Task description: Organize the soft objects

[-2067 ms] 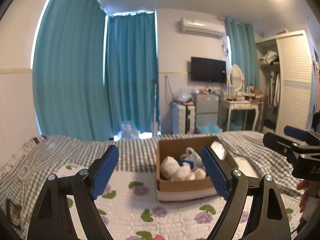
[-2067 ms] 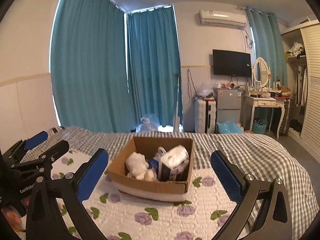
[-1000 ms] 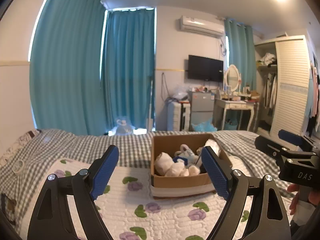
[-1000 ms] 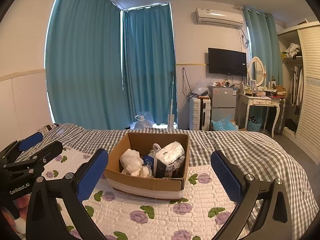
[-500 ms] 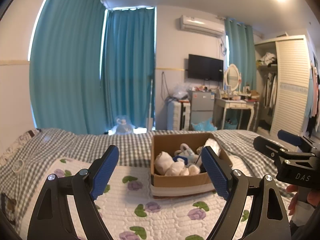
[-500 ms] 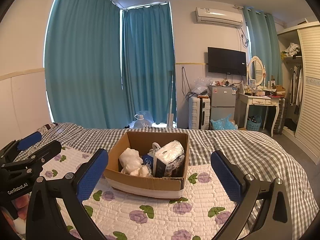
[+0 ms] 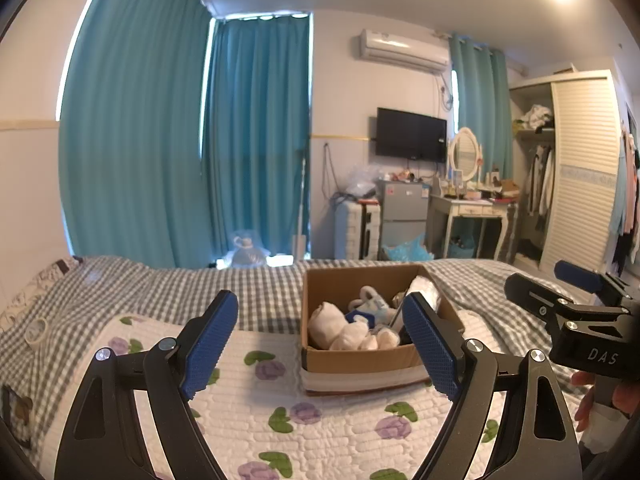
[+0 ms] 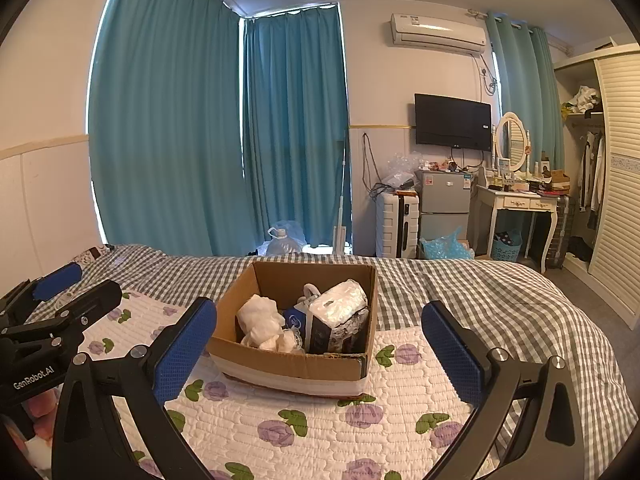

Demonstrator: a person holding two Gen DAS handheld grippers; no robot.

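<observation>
A brown cardboard box [image 8: 288, 364] stands on the white flowered quilt [image 8: 320, 432] on the bed. It holds a white plush toy [image 8: 260, 320], a blue-and-white item [image 8: 296, 320] and a plastic-wrapped white pack [image 8: 340, 304]. The box shows in the left wrist view [image 7: 360, 360] with the plush toy [image 7: 332, 326] inside. My right gripper [image 8: 318, 344] is open and empty, hovering before the box. My left gripper [image 7: 320, 338] is open and empty, left of the box. Each gripper shows at the edge of the other view: the left one [image 8: 52, 300], the right one [image 7: 568, 296].
A grey checked blanket [image 8: 480, 296] covers the far half of the bed. A tape roll [image 7: 36, 326] lies on its left side. Beyond the bed are teal curtains [image 8: 200, 140], a suitcase [image 8: 396, 224], a small fridge [image 8: 444, 204], a dressing table [image 8: 520, 204] and a wardrobe [image 8: 616, 184].
Both views rose and drew back slightly from the box early on, then held nearly still. Both grippers stayed open and empty.
</observation>
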